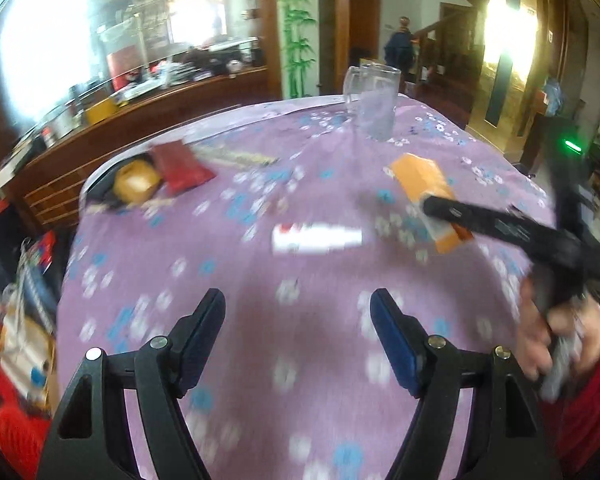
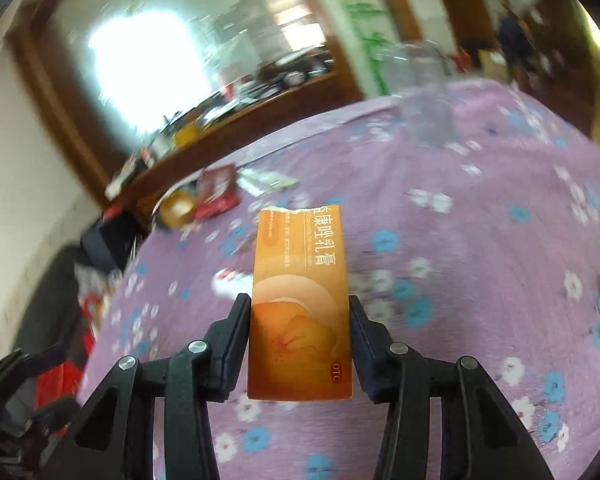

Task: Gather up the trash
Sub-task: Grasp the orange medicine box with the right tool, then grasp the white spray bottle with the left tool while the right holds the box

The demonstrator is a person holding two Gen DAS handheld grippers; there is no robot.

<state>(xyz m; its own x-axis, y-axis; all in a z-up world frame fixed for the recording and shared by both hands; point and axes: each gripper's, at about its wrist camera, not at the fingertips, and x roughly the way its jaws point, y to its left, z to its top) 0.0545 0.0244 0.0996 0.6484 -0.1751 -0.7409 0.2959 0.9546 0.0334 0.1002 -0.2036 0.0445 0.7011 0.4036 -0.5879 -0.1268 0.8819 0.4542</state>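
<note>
While my right tool (image 2: 300, 344) pinches the orange carton (image 2: 300, 300) by one end | risk: it pivots loose | left tool (image 1: 300, 336) spread, empty above the table (image 1: 300, 360)

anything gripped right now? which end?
Right gripper holds the orange box by the sides of its OTC-marked end, torn end pointing away. Left gripper is open, empty.

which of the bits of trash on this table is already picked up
The orange box: the right gripper clamps it above the cloth. The red packet and the white wrapper lie on the table, and the left gripper is open and empty.
</note>
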